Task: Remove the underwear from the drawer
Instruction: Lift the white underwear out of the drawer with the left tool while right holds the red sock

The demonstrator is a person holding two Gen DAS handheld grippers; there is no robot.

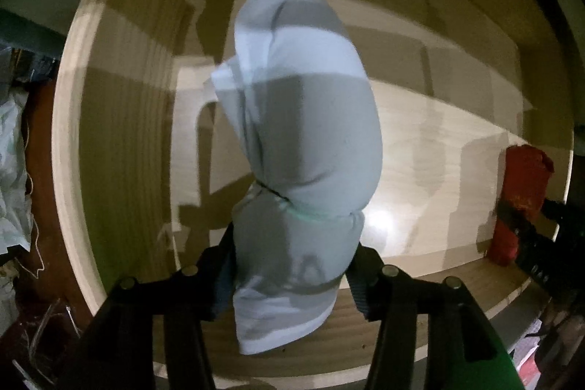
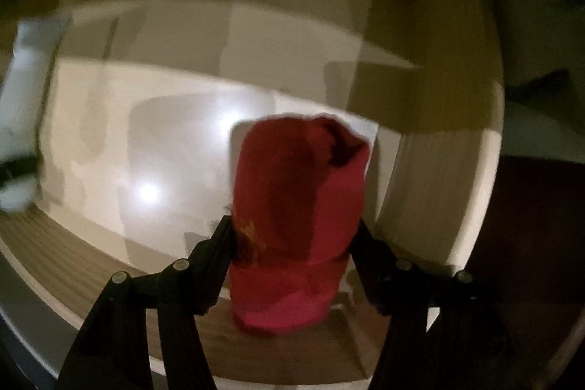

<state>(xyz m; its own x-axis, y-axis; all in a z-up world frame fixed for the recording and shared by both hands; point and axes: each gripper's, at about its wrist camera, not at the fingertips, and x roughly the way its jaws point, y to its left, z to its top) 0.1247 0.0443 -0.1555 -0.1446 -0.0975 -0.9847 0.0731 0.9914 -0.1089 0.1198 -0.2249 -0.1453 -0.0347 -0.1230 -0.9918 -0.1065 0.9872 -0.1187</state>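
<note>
You are working over an open wooden drawer [image 1: 120, 141] with pale walls and a glossy, light floor, and each of your grippers points down into it. To do this step well, squeeze each bundle firmly across its thick lower part before you lift, and raise both straight up so that neither drags along the near wall of the drawer.

On the left, your left gripper [image 1: 292, 265] stands around a rolled bundle of pale blue underwear [image 1: 303, 119]. The bundle runs away from the camera towards the drawer floor, cinched in the middle by a dark fold line. Its near end sits between the two black jaws, which are partly spread with one on each side of the cloth. They appear to touch the fabric on both sides, but how hard they press is unclear. The grip looks loose, so tighten it before pulling.

On the right, your right gripper [image 2: 296, 243] holds a rolled bundle of red underwear [image 2: 303, 192], with a small yellowish mark on its left edge. The jaws flank the lower half and pinch it, and the cloth bulges between them. This bundle stands near the right-hand wall of the drawer, well apart from the blue one.
</note>
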